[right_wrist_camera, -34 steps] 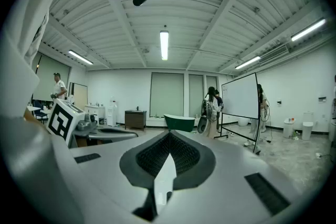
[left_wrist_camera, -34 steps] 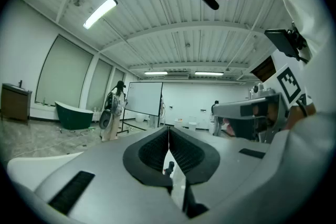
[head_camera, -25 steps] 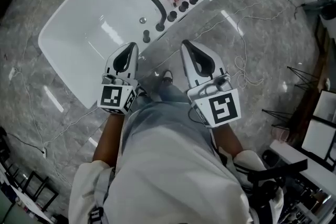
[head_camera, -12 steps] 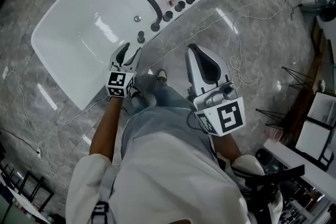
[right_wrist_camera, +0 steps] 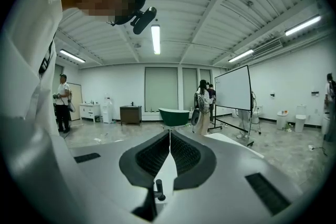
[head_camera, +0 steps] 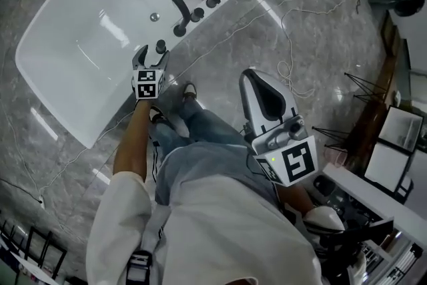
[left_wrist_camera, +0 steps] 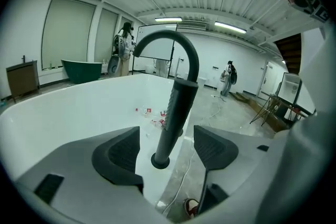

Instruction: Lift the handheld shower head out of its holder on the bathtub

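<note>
**Lined up on the shower head, no grip yet**

Poised with the left gripper [head_camera: 143, 57] at the near rim of the bathtub [head_camera: 67, 77], jaws opening. Between the spreading pads and touching neither: the shower head [left_wrist_camera: 178, 107], upright in its holder [left_wrist_camera: 159, 161] on that rim, just left of the curved faucet [left_wrist_camera: 168, 34]. Nothing clamped so far.

Holding the right gripper [right_wrist_camera: 169, 136] up at the right, well apart from the tub, jaws pressed together on nothing.

Judged as the end of the approach: lined up on the handle, but with no grip and no lift. Left to do: close on the handle, then draw it straight up and clear of the holder. No hose to be made out from here, so worth lifting gently.
</note>
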The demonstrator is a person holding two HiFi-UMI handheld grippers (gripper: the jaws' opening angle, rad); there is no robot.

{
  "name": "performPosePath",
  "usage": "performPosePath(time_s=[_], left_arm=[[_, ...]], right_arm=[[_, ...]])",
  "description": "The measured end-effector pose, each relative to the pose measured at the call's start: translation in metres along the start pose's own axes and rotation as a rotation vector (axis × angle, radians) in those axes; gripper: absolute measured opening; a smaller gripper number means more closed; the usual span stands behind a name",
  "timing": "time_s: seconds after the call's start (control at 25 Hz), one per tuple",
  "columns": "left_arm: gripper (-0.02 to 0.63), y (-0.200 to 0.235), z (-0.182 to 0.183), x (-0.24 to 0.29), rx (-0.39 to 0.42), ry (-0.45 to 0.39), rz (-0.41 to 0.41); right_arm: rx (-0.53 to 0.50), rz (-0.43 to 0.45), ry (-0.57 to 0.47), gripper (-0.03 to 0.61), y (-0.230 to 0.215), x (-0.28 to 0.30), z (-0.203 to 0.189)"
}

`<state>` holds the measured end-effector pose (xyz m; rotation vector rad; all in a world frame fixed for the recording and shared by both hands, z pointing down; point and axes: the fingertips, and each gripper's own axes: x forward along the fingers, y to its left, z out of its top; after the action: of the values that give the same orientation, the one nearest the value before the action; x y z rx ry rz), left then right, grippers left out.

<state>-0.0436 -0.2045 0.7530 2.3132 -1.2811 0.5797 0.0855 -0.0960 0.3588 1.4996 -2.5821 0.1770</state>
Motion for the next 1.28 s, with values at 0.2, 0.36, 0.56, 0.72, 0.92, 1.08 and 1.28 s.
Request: performPosePath(time_s=[0.2, 0.36, 0.56, 0.72, 0.92, 1.08, 1.28], left_arm=[[0.314, 0.002, -0.016, 0.042, 0.005, 0.04, 0.004], [0.157, 0.002, -0.018, 0.045, 0.031, 0.01, 0.033], [0.15, 0.002, -0.019, 0.03, 0.031, -0.011, 0.072], [0.149, -0.001, -0.001, 0.005, 0.024, -0.075, 0.091], [0.147, -0.02, 0.054, -0.049, 0.035, -0.215, 0.084], [0.147, -0.042, 0.125, -0.115, 0.071, -0.335, 0.049], [0.147, -0.065, 0.224, -0.212, 0.093, -0.47, -0.014]], right_arm=[[-0.019, -0.012, 0.044, 0.017, -0.016, 0.003, -0.019], [-0.031, -0.009, 0.062, 0.017, -0.017, -0.001, -0.024], [-0.025, 0.016, 0.063, 0.017, -0.011, 0.001, -0.027], [-0.023, 0.028, 0.054, 0.017, -0.007, 0.005, -0.022], [-0.006, 0.028, 0.024, 0.017, -0.005, 0.001, -0.014], [0.011, 0.026, -0.014, 0.017, -0.003, -0.003, 0.006], [0.051, 0.003, -0.078, 0.017, -0.011, -0.007, 0.028]])
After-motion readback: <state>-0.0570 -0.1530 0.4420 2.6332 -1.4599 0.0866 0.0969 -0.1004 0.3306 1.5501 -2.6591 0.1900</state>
